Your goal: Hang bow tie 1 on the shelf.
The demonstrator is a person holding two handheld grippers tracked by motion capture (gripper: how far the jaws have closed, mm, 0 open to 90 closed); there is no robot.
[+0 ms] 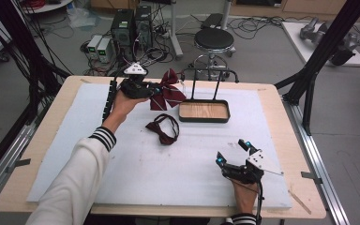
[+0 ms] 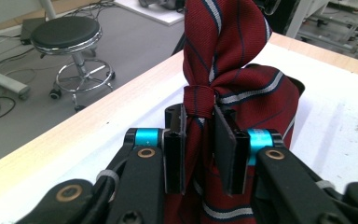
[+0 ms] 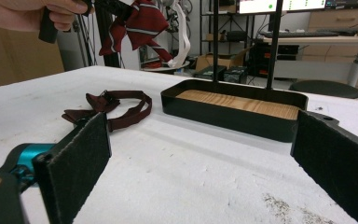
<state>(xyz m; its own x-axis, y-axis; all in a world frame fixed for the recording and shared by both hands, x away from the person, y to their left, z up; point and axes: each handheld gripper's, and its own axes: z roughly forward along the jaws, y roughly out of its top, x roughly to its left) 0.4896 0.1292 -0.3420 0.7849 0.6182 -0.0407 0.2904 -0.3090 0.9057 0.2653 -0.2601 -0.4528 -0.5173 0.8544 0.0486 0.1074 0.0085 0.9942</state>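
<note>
Right gripper (image 1: pixel 234 154) sits nearest, low at the front right of the white foam mat (image 1: pixel 136 173), jaws spread wide with nothing between them; the right gripper view shows both black pads far apart with bare mat between. Person's right hand (image 1: pixel 243 194) holds it from the bottom edge, cable trailing back. Further in, mid-mat, a dark maroon bow tie (image 1: pixel 163 129) lies flat with its strap looped, well apart from both grippers; also seen in the right gripper view (image 3: pixel 107 108). Behind it, to the right, a black tray with a wood base (image 1: pixel 204 111) stands on the mat, its tall black handle frame (image 1: pixel 209 75) rising over it; tray rim in the right gripper view (image 3: pixel 233 119). Left of the tray, at the far left of the mat, the left gripper (image 1: pixel 151 90) is lifted off the surface in the person's left hand (image 1: pixel 122 105), white striped-cuff sleeve (image 1: pixel 82 178) reaching in. Its jaws are nearly closed, pinching the striped red bow tie (image 1: pixel 168 93) just below its knot, the bow fanning out above the pads (image 2: pixel 223 56); its white strap (image 3: pixel 182 32) hangs down. Red tie sits in the air, just beside the tray's near-left corner. Beyond the table: a black stool (image 1: pixel 214 40), computer towers (image 1: pixel 131 28) and cables on the floor.
</note>
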